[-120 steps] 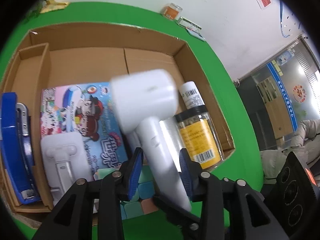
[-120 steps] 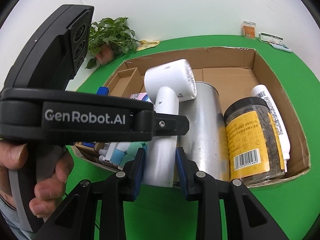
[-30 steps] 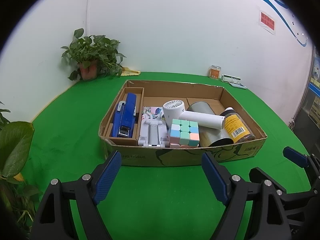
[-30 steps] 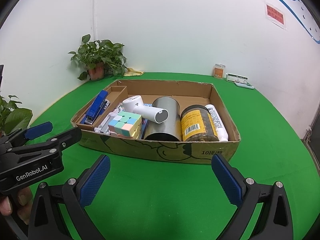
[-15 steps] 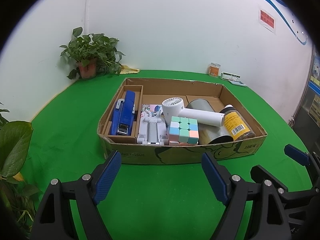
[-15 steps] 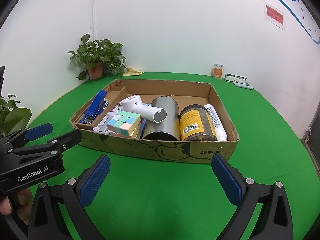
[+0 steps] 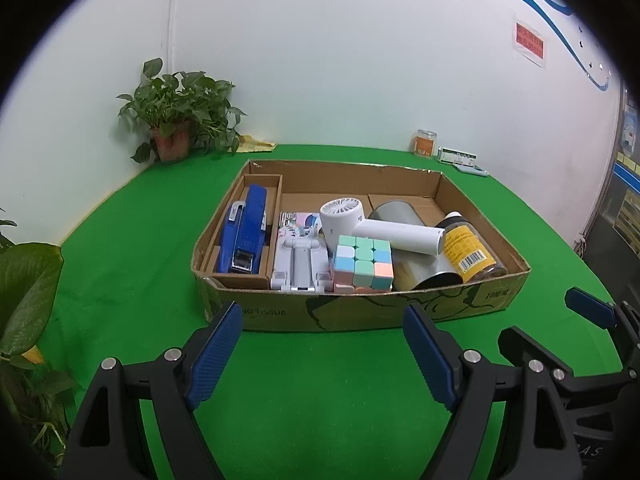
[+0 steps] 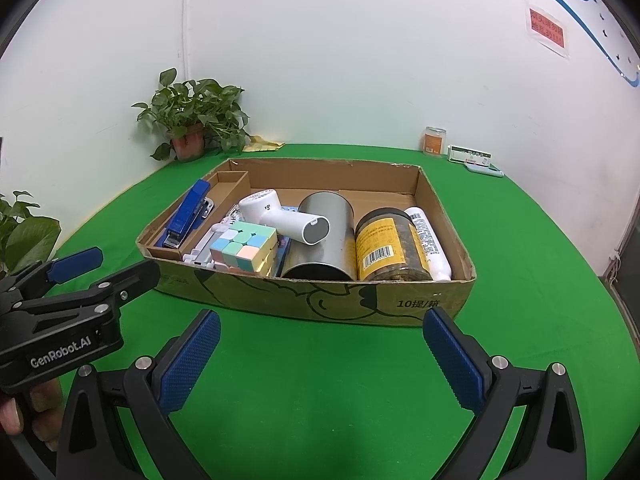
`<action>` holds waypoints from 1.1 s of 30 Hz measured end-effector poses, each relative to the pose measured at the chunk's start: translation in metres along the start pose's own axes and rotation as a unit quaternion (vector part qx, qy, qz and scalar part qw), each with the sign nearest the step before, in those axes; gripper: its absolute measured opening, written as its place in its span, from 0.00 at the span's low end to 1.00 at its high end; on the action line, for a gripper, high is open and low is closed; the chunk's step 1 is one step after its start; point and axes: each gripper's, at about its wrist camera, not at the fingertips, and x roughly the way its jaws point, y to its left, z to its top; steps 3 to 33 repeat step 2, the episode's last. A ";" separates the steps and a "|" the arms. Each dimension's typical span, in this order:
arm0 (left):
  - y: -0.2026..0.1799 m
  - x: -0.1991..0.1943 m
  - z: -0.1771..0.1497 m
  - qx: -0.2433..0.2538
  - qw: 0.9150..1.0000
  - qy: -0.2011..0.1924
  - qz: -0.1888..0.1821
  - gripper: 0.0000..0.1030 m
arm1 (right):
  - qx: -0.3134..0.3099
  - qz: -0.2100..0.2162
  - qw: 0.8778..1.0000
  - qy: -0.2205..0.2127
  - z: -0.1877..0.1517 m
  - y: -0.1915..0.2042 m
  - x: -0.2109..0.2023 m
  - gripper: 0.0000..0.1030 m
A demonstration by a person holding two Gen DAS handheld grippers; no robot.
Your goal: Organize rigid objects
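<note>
Cardboard box (image 7: 352,312) sits packed with rigid items; left gripper (image 7: 320,344) and right gripper (image 8: 320,356) gape wide, empty.

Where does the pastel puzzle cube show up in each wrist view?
Left wrist view: puzzle cube sits centre frame, at the cardboard box's near wall, right of the white stand.
Right wrist view: puzzle cube sits left of centre, left of the metal can.
Shared landmark: the white handheld fan just behind it.
</note>
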 end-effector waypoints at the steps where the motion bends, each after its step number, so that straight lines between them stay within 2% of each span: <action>1: 0.001 0.000 0.000 -0.002 1.000 0.001 -0.001 0.80 | 0.000 0.000 1.000 0.000 0.000 0.000 0.000 0.99; 33: 0.001 0.001 0.001 -0.003 1.000 0.000 0.000 0.80 | 0.000 0.000 1.000 0.001 0.000 0.000 0.000 0.99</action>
